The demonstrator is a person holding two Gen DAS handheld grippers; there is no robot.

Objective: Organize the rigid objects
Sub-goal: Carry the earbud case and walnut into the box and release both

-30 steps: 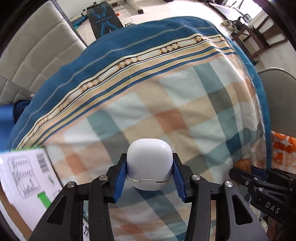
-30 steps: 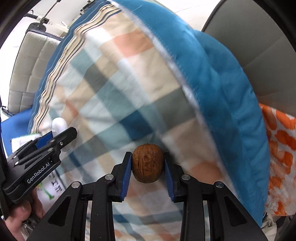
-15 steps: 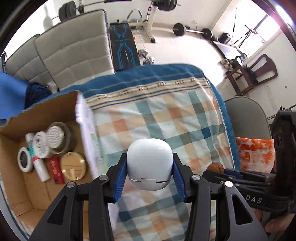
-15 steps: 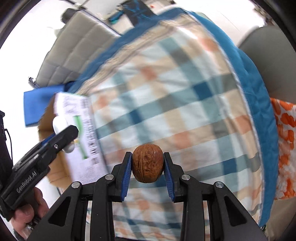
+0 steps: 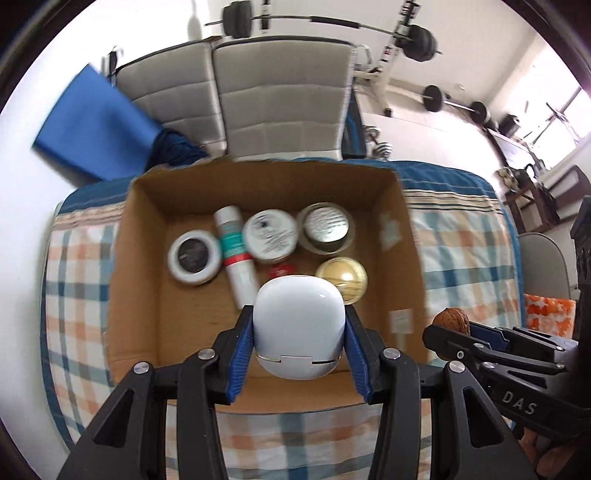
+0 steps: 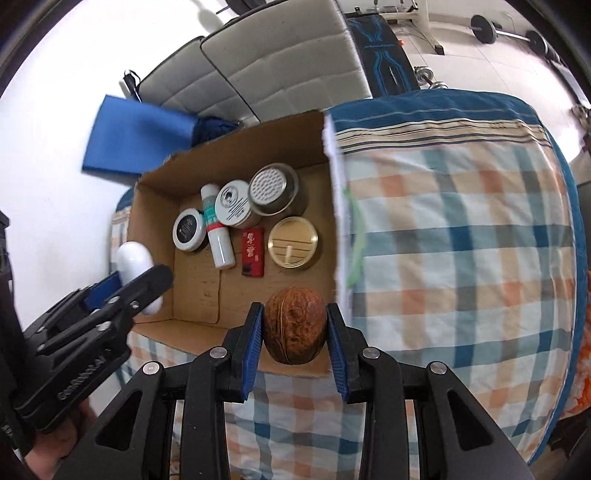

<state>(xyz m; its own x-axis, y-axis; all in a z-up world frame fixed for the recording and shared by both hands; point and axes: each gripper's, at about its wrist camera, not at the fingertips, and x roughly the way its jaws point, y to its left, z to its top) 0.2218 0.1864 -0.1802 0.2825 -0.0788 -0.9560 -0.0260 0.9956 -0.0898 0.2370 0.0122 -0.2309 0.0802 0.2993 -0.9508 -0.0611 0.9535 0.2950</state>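
Left wrist view: the left gripper is clamped on a white case, its blue pads pressed against both sides. The case hangs above the near part of an open cardboard box that sits on a checked blanket. On the box floor lie a black-topped jar, a white tube lying flat beside it, a white jar, a metal tin, a gold tin and a small red packet, partly hidden behind the case. At the lower right the right gripper reaches in from the side, gripping a walnut just over the box's right wall. Behind the box stand grey padded cushions and a barbell.

Right wrist view: the right gripper is closed on the walnut, held between the blue pads above the near right corner of the box. The same items lie inside: black-topped jar, tube, white jar, metal tin, gold tin and red packet. The left gripper comes in from the left with the case in its grasp, at the box's near left wall. The blanket spreads to the right.
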